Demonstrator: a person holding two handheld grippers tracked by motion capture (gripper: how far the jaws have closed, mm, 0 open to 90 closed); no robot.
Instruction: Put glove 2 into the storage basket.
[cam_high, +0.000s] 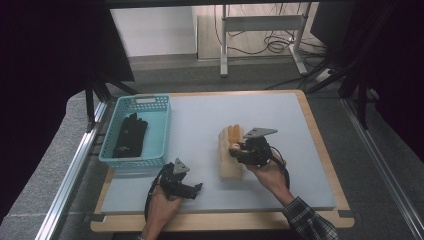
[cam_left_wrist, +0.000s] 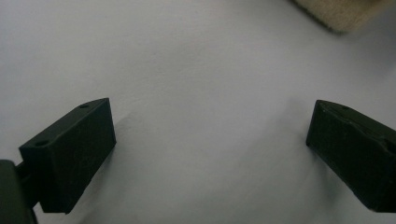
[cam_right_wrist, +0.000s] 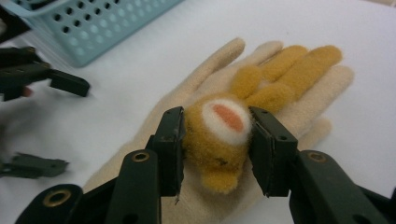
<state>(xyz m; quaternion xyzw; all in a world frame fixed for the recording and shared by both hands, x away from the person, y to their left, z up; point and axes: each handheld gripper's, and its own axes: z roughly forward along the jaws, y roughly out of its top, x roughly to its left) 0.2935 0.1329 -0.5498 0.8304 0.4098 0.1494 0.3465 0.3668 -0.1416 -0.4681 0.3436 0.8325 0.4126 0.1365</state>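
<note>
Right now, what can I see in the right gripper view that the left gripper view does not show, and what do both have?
Right gripper view: the right gripper shut on a small mustard glove lying on a larger cream glove, plus the blue basket.
Left gripper view: the left gripper open, jaws wide apart with nothing between them.
Both: the grey table surface, and probably the cream glove, as a blurred corner in the left gripper view.

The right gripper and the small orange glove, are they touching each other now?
Touching. In the right gripper view, both jaws of the right gripper press the orange glove from two sides, no gap visible.
</note>
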